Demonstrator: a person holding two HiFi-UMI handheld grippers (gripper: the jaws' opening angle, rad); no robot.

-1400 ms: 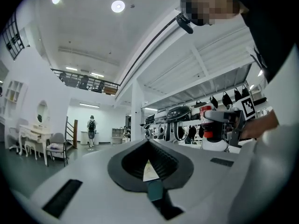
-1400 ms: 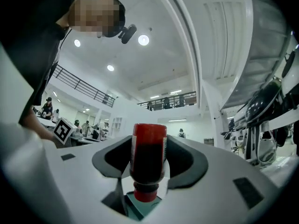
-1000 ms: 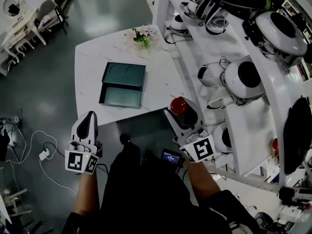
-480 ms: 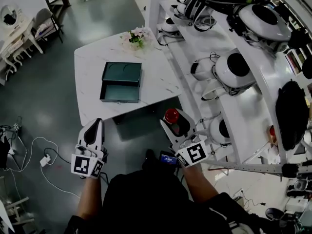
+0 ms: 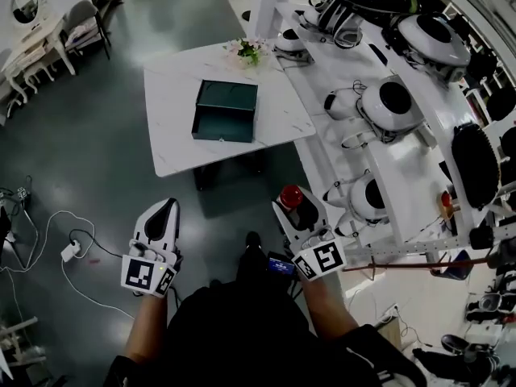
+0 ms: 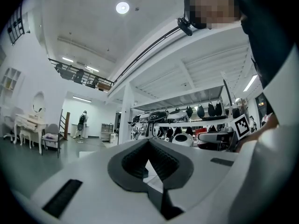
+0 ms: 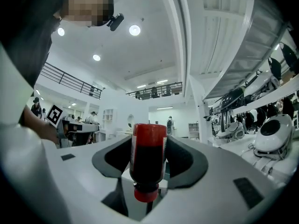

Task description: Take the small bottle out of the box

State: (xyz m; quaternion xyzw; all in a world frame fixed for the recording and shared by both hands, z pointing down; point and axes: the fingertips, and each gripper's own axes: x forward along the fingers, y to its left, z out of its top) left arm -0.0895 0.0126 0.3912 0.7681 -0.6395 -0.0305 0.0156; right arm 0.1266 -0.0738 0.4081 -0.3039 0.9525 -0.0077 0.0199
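Note:
My right gripper [image 5: 293,205] is shut on a small red bottle [image 5: 290,197] and holds it above the dark floor, well short of the table. In the right gripper view the bottle [image 7: 148,160] lies lengthwise between the grey jaws, with its cap toward the camera. The dark green box [image 5: 226,111] stands open on the white table [image 5: 173,147], far ahead of both grippers. My left gripper [image 5: 166,208] hangs to the left at the same height, jaws together, with nothing in it. In the left gripper view its grey jaws [image 6: 149,143] meet at the tip.
A small bunch of flowers [image 5: 248,51] sits at the table's far edge. Long white shelves [image 5: 387,168] with round white robot heads and helmets run along the right. A socket strip and cables [image 5: 71,252] lie on the floor at the left. A dressing table [image 5: 28,43] stands far left.
Both grippers have drawn back from the table, the right one still holding the red bottle. The table and box now lie farther off and more to the right in the head view.

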